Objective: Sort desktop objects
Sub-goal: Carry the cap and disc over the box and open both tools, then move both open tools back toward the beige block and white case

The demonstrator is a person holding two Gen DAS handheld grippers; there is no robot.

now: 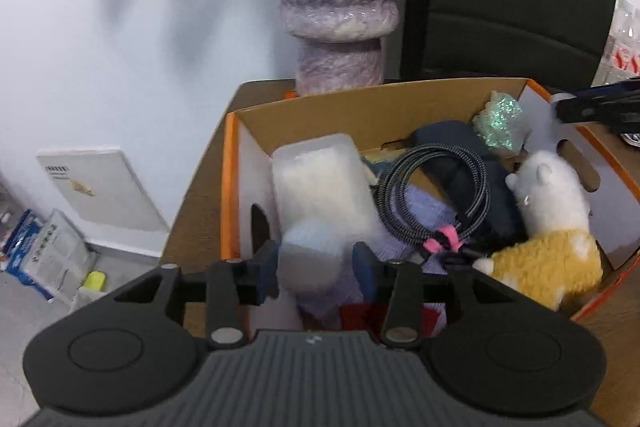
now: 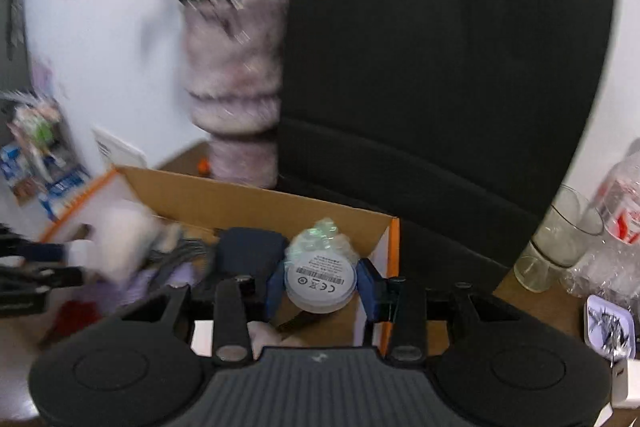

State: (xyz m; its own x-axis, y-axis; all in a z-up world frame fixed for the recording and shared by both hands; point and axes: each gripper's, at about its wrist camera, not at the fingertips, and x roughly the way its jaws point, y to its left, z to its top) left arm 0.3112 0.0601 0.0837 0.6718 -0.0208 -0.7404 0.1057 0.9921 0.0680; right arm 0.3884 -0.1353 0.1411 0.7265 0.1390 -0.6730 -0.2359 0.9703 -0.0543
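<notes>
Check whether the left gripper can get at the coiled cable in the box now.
Probably not yet: a blurred translucent container sits between the left gripper jaws, filling them. The coiled cable itself lies exposed on top inside the cardboard box, nothing over it.

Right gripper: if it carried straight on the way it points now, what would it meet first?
Probably the glittery green object lying in the cardboard box, just beyond the round white device clamped by the right gripper. Blur and fisheye depth leave this uncertain.
</notes>
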